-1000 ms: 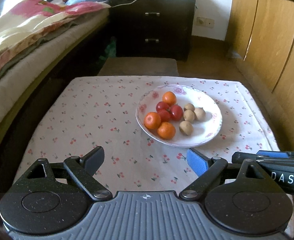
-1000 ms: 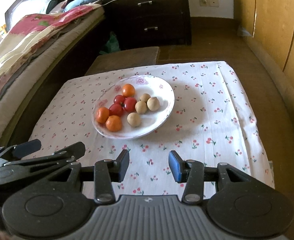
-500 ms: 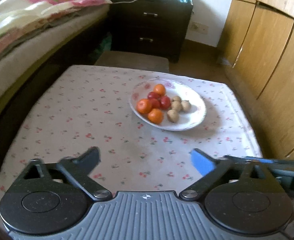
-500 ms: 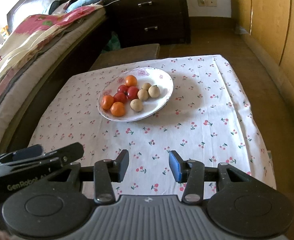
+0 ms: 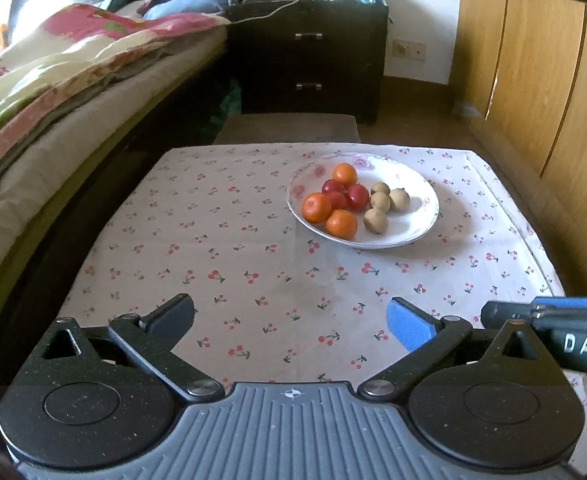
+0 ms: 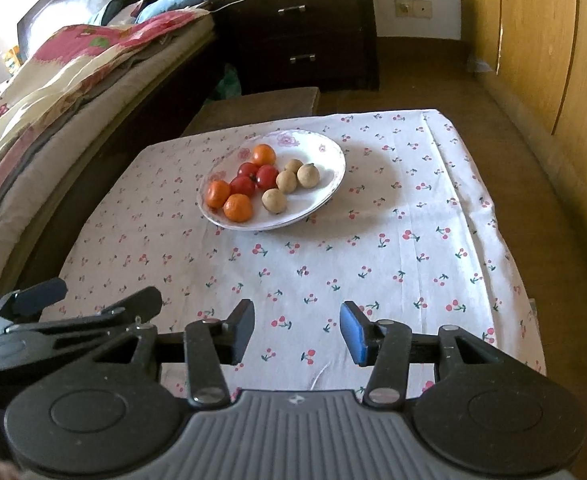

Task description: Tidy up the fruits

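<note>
Both grippers, left gripper [image 5: 289,316] and right gripper [image 6: 297,328], gape empty over cherry-print cloth [image 5: 253,248]; round glossy plate [image 5: 421,216] of fruits [image 5: 349,204] unobstructed.

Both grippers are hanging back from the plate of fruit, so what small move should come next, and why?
Probably ease the right gripper forward toward the plate. It is open and empty, like the left gripper, and both sit well short of the fruit. The brown fruits lie on the plate's right side, nearest its path.
</note>
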### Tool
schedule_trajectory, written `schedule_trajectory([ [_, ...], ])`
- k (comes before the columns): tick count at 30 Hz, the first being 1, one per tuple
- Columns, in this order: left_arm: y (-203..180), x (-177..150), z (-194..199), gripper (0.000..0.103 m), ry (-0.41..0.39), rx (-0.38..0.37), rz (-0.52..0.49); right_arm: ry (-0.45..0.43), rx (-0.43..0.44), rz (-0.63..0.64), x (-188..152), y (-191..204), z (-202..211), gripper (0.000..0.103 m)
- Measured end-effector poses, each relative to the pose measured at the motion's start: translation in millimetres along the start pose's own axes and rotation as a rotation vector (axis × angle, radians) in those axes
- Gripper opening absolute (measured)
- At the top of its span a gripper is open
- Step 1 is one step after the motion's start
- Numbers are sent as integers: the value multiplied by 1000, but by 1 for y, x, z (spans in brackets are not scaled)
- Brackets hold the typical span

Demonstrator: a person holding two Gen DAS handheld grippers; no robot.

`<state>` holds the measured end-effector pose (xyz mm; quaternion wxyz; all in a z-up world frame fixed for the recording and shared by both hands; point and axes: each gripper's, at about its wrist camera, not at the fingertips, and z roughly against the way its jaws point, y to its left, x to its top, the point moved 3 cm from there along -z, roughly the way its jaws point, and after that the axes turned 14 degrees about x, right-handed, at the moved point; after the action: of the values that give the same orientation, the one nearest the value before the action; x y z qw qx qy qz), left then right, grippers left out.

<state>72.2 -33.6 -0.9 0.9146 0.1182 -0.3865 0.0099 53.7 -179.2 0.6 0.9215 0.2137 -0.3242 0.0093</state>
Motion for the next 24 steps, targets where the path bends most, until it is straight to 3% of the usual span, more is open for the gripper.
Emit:
schedule_trajectory([
  [24, -2, -11, 1, 103, 24, 30, -37, 37, -10, 9, -11, 3, -4, 48],
])
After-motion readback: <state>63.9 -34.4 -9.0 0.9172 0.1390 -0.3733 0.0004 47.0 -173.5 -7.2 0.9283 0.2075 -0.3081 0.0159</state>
